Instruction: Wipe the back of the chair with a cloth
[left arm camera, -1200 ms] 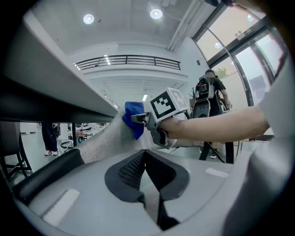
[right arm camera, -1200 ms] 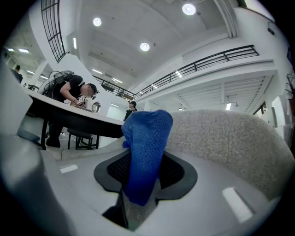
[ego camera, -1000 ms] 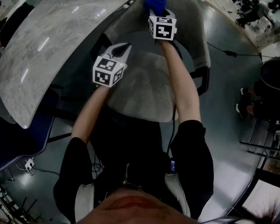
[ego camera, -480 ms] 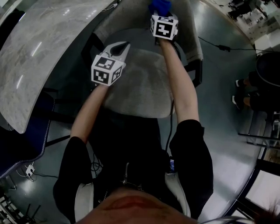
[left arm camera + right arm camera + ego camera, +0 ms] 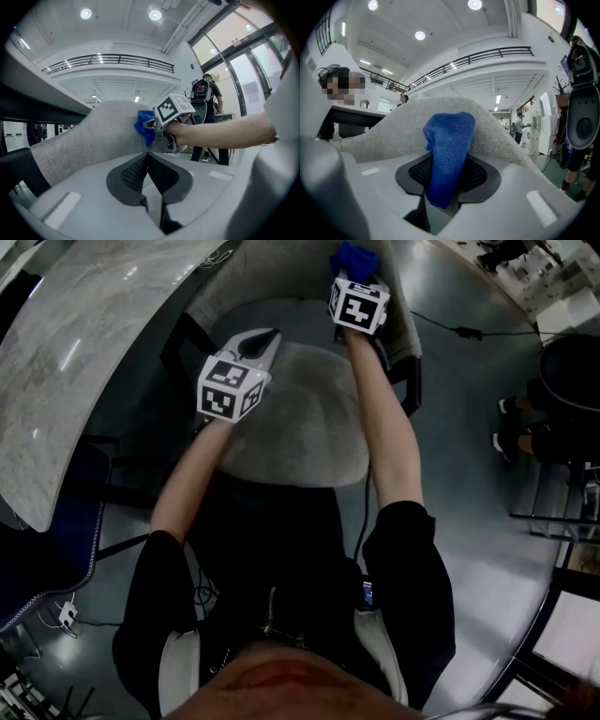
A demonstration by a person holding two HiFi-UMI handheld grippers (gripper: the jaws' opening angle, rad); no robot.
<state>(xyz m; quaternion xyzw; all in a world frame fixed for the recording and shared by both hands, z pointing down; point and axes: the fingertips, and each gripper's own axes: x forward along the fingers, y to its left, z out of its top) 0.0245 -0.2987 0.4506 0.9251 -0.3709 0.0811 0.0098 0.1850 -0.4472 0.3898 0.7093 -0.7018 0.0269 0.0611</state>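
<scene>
One blue cloth [image 5: 450,136] in right tool [image 5: 449,176], against chair back [image 5: 393,126].

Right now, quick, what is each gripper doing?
Left gripper: jaws closed, holding nothing.
Right gripper: jaws closed on the blue cloth.

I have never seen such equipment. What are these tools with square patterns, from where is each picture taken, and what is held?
A person holds a hand gripper in each hand; the patterned cubes are parts of them. The downward picture comes from a camera on the person's head; the other two come from cameras on the grippers. The right gripper is shut on a blue cloth, at the grey chair back. The left gripper is shut and empty, above the seat.
</scene>
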